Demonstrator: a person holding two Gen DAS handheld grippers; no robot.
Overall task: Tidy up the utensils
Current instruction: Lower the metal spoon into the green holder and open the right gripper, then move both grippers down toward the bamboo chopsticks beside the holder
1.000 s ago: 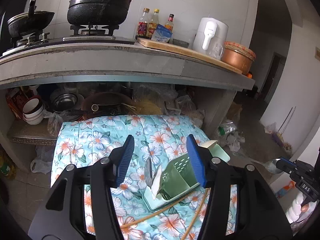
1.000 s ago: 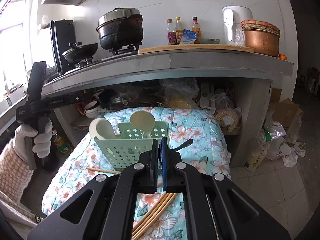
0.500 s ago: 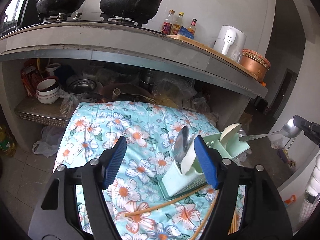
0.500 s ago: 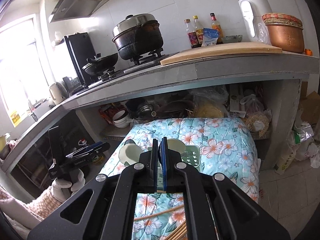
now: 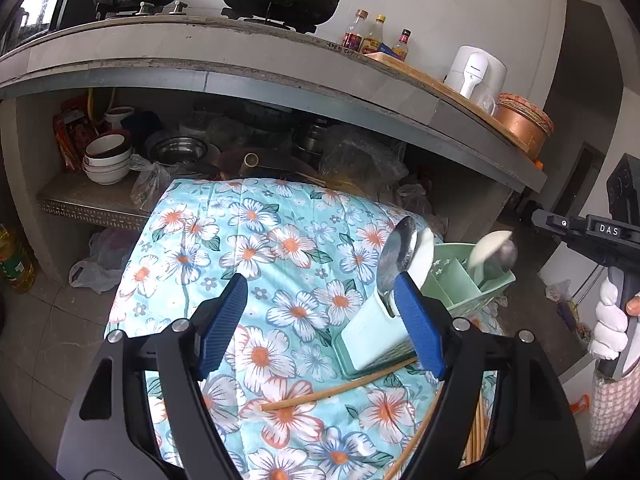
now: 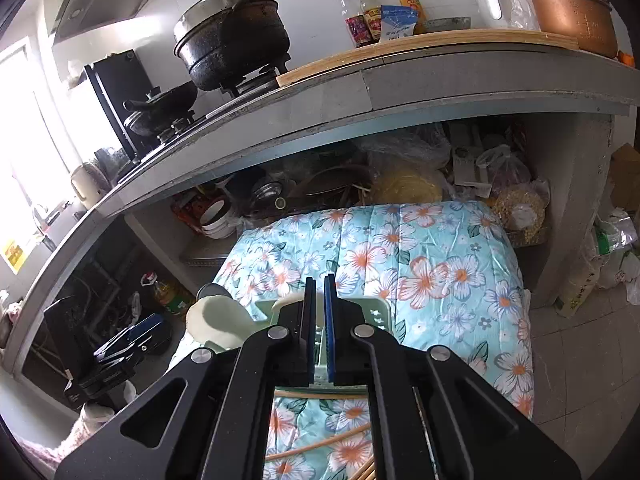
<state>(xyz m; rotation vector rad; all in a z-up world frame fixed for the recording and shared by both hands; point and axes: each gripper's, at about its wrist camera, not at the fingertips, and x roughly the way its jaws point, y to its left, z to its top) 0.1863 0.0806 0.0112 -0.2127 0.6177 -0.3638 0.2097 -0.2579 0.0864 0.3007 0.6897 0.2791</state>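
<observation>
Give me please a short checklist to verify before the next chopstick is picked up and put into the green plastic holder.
1. Left gripper open, holding nothing: ok.
2. Right gripper free: cannot tell; jaws nearly shut, contents hidden.
3. Green plastic utensil holder standing upright on the floral cloth: ok.
4. Loose wooden chopsticks reachable on the cloth: ok.
5. Free compartment in the holder: ok, the middle one looks empty.
6. Metal spoon and white spoon settled inside: ok.

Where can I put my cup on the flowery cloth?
The far and left parts of the flowery cloth, towards the counter, are bare. The near right is crowded: the green utensil holder with its spoons, and loose chopsticks.
</observation>
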